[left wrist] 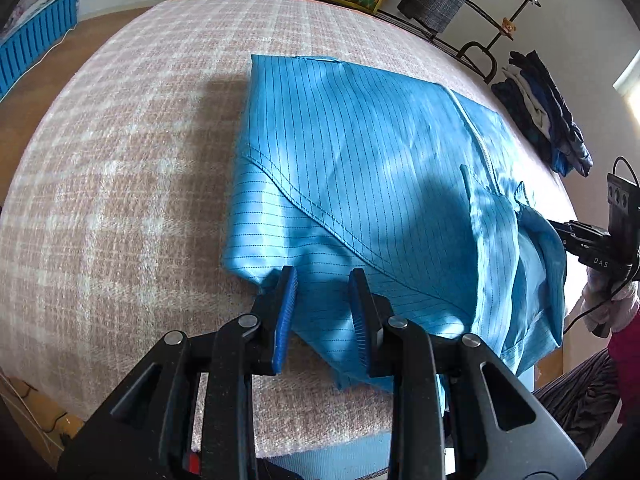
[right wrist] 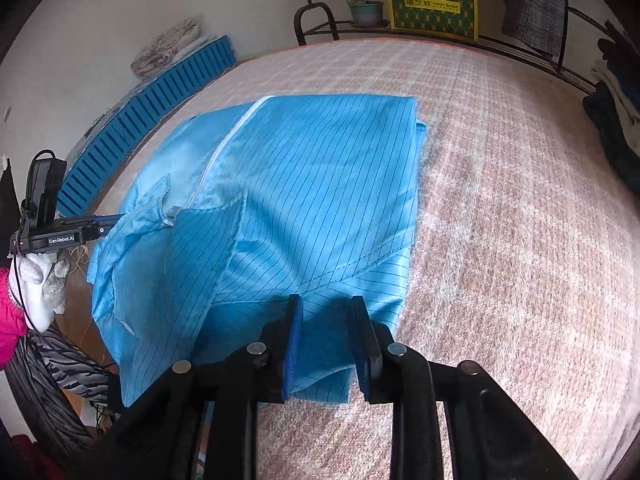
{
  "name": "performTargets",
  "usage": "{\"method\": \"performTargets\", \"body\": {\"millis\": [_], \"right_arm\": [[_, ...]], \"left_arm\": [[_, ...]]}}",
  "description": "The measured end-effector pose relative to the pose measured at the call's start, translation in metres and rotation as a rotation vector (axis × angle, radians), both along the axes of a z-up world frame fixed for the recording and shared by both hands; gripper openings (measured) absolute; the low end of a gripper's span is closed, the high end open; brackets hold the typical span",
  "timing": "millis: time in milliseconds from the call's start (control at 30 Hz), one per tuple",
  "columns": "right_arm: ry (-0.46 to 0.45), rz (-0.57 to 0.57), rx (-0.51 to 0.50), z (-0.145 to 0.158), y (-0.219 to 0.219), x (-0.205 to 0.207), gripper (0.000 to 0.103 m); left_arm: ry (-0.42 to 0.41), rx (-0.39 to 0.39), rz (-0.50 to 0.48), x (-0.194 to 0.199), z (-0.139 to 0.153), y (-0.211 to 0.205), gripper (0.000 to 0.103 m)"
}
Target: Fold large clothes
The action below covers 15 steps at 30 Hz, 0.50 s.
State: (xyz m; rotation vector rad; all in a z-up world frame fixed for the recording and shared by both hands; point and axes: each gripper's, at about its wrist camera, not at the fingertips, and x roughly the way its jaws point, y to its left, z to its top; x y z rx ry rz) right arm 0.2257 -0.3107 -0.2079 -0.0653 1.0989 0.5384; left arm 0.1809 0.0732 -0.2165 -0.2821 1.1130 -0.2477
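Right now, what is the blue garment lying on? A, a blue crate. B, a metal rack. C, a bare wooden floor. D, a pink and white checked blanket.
D: the garment lies spread on the checked blanket, which shows around it in both views.

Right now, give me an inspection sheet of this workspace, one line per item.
Surface: bed with a pink and white checked cover.
Job's things: blue striped garment, partly folded, zipper up, near edge hanging off the bed.
Clutter: pile of dark clothes at the bed's far corner.
Grippers: left gripper and right gripper both part open, fabric between the jaws; whether the pads press it cannot be told.
Cables: black cable on the right gripper's camera; another on the left's.
Surroundings: metal rack with a yellow and green bag and potted plant; blue slatted crate beside the bed.
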Motion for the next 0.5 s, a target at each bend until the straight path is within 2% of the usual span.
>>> {"method": "performTargets", "body": {"millis": [100, 167, 200, 233, 267, 300, 333, 433, 500], "right_arm": [[0.014, -0.034, 0.014, 0.006, -0.018, -0.010, 0.025], [0.008, -0.072, 0.066, 0.015, -0.033, -0.014, 0.030], [-0.009, -0.091, 0.089, 0.020, -0.039, -0.016, 0.036], [-0.037, -0.110, 0.110, 0.024, -0.045, -0.017, 0.047], [-0.069, -0.133, 0.130, 0.027, -0.051, -0.018, 0.056], [-0.092, -0.151, 0.156, 0.029, -0.057, -0.016, 0.071], [-0.101, -0.165, 0.188, 0.029, -0.062, -0.014, 0.078], [-0.053, -0.194, 0.288, 0.024, -0.078, 0.002, 0.078], [-0.010, -0.217, 0.330, 0.017, -0.086, 0.014, 0.078]], "left_arm": [[0.023, -0.022, 0.005, -0.010, 0.003, 0.007, 0.026], [0.015, -0.062, 0.034, -0.016, 0.012, 0.017, 0.027], [0.002, -0.089, 0.055, -0.017, 0.017, 0.024, 0.035], [-0.015, -0.115, 0.080, -0.016, 0.022, 0.032, 0.048], [-0.029, -0.139, 0.105, -0.015, 0.027, 0.039, 0.053], [-0.036, -0.165, 0.127, -0.012, 0.030, 0.048, 0.057], [-0.033, -0.201, 0.142, -0.007, 0.031, 0.056, 0.058], [0.032, -0.345, 0.192, 0.009, 0.019, 0.082, 0.060], [0.074, -0.410, 0.252, 0.028, 0.005, 0.097, 0.061]]}}
